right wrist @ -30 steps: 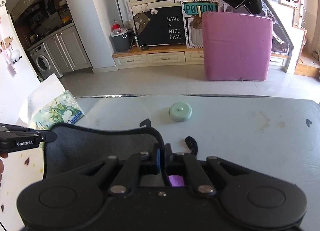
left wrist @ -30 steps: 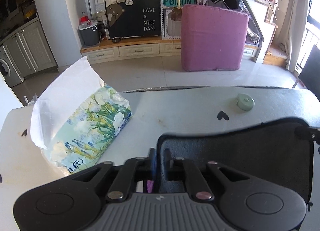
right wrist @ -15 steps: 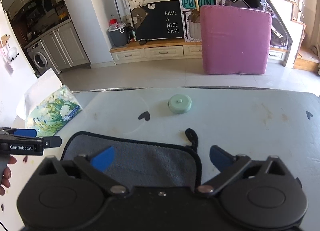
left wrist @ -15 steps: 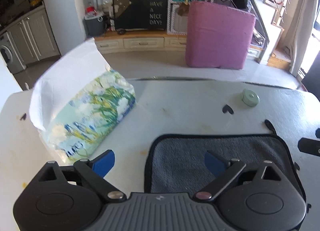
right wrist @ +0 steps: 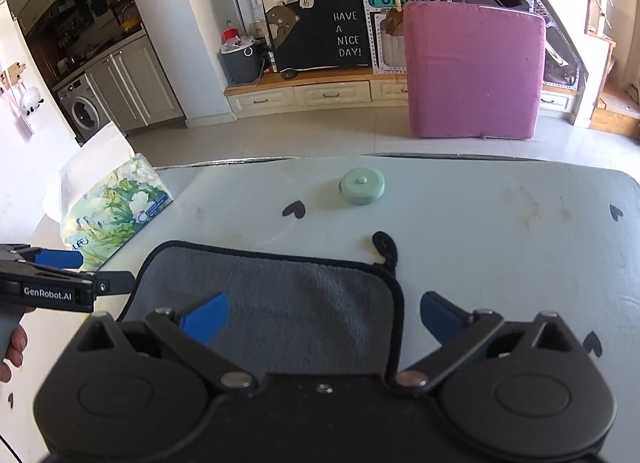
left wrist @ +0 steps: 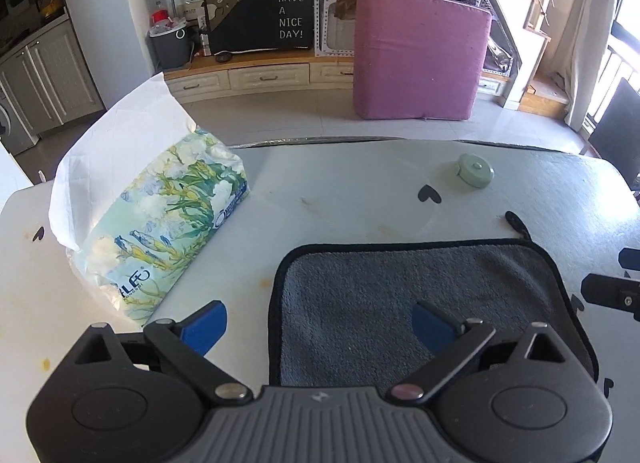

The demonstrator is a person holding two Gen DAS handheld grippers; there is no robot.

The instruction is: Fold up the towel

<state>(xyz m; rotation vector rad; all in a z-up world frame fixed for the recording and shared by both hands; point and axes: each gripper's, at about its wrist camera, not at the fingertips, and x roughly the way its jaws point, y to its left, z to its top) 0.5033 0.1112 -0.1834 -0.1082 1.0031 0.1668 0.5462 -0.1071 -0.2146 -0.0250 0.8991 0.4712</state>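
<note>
The grey towel (left wrist: 420,299) lay flat on the white table (left wrist: 360,183) in the lower centre of both views, its black-bound edges squared and its hanging loop (right wrist: 386,249) trailing toward the green round case (right wrist: 362,185). The left gripper (left wrist: 320,323) hung above the towel's left edge and the right gripper (right wrist: 324,313) above its right edge, both with jaws wide apart and holding nothing — placed, I judge, to take the next fold. At left, an opened floral tissue pack (left wrist: 160,231) showed a white sheet (left wrist: 116,159) standing out of its top; how full it was — hard to say.
</note>
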